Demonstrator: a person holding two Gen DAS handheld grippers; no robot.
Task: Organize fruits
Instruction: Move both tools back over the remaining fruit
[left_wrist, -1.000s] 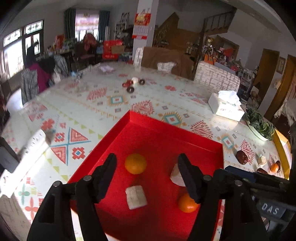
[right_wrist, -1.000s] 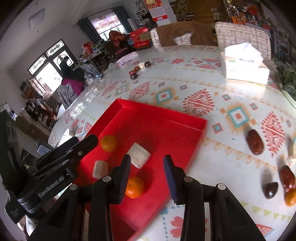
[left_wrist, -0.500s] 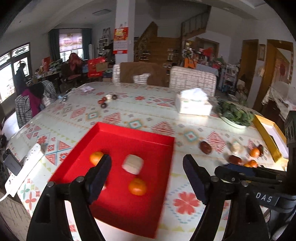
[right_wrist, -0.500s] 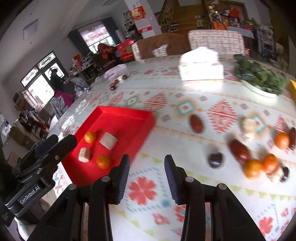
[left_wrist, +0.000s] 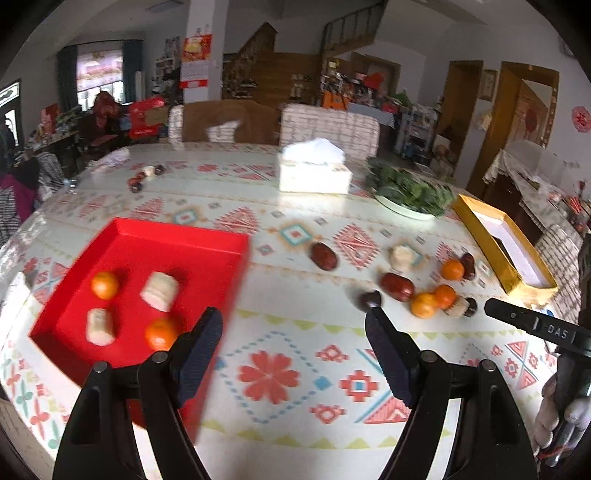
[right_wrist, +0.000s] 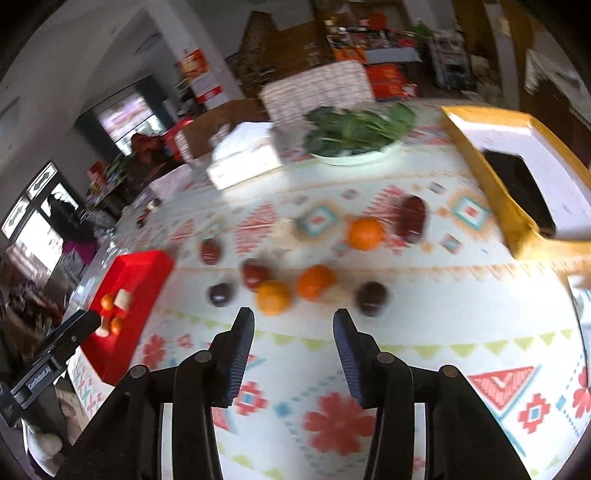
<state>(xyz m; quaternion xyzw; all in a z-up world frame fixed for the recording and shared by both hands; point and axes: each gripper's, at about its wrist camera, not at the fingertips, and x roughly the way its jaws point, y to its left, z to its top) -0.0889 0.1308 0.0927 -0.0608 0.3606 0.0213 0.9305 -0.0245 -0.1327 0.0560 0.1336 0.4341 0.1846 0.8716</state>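
The red tray (left_wrist: 147, 251) lies at the left with two oranges (left_wrist: 105, 284) and two white fruit pieces (left_wrist: 159, 290) in it. My left gripper (left_wrist: 293, 325) hangs open over bare tablecloth just right of the tray, with nothing between its fingers. Loose on the cloth to the right are oranges (left_wrist: 423, 304), dark red dates (left_wrist: 397, 286) and a white piece (left_wrist: 402, 256). My right gripper (right_wrist: 293, 321) hovers just short of two oranges (right_wrist: 273, 297) and a dark date (right_wrist: 371, 297). Its jaws are opening and hold nothing. The tray (right_wrist: 136, 273) shows far left in the right wrist view.
A white tissue box (left_wrist: 314, 170), a plate of greens (left_wrist: 410, 192) and a yellow box (left_wrist: 498, 247) stand behind and right of the loose fruit. Chairs line the far table edge. A person's hand (right_wrist: 44, 443) holds the left gripper.
Both grippers have swung right, away from the red tray towards the loose fruit. The right jaws have spread wider; the left jaws widened a little earlier.
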